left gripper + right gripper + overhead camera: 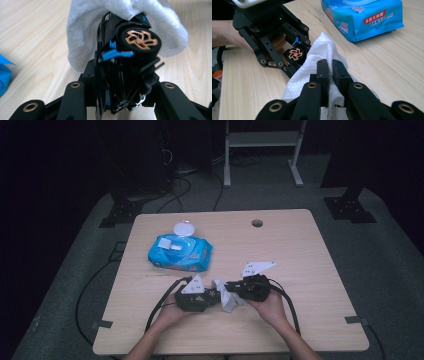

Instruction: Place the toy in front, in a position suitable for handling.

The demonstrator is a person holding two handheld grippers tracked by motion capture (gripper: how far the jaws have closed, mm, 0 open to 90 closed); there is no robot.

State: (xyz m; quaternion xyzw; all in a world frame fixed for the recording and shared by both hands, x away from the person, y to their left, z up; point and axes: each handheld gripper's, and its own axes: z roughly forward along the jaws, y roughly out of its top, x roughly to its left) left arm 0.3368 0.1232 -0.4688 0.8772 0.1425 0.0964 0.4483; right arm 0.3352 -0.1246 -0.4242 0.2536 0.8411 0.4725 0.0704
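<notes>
A small black toy car (125,75) with a copper-spoked wheel (141,41) sits between the jaws of my left gripper (120,87), which is shut on it. A white wet wipe (82,37) drapes over the car's far end. My right gripper (331,70) is shut on that wipe (322,47), its two pads pinching a fold of it. In the high view the left gripper (212,297) and the right gripper (235,291) meet tip to tip near the table's front middle, with the wipe (228,304) bunched between them. The car's wheel (295,53) peeks out beside the wipe.
A blue pack of wet wipes (180,252) with its white lid flipped open lies at the left middle of the wooden table (300,255). A cable hole (257,223) is near the far edge. Cables trail off the front edge behind both hands.
</notes>
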